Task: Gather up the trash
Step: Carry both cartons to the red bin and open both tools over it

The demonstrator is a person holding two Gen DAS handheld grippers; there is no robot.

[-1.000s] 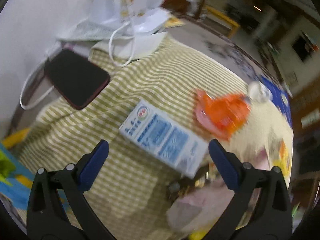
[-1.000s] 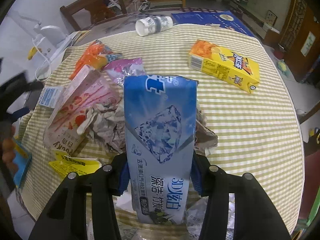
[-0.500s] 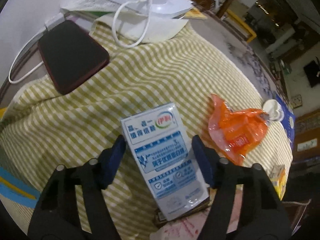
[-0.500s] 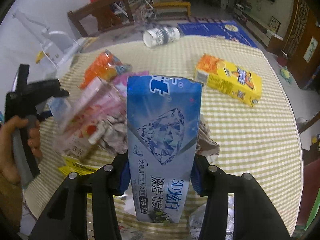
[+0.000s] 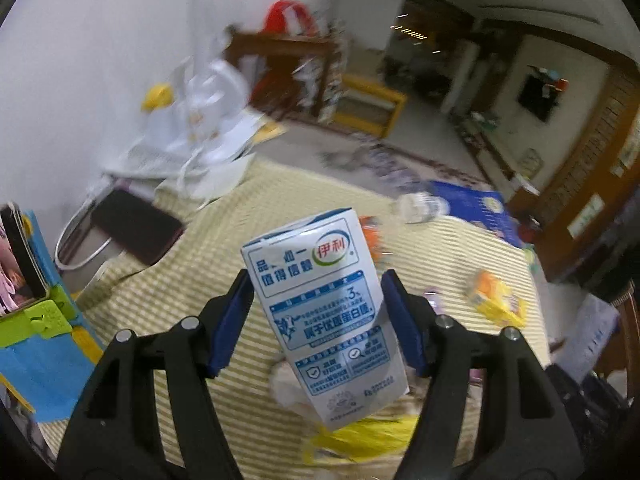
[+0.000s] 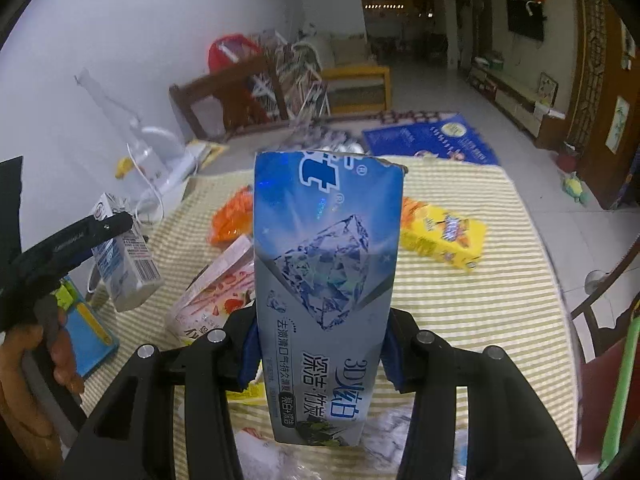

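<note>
Left gripper [image 5: 318,320] jaws clamp a small milk carton [image 5: 326,312] at mid-body, lifted above the striped table [image 5: 224,240]. Right gripper [image 6: 320,354] jaws pinch a toothpaste box [image 6: 326,280] near its lower end. Both likely empty, light, thin card: crushable, so side-face grip suits. Yellow juice box [image 6: 444,236] lies at two o'clock; blurry wrappers below.

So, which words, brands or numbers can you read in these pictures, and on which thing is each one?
"伊利": milk carton in the left gripper.
"3D炫白", seen upside down: blue toothpaste box in the right gripper.
Small print on both: too small to read reliably.
Yellow box and pink snack box on the table: too blurred to read.
</note>
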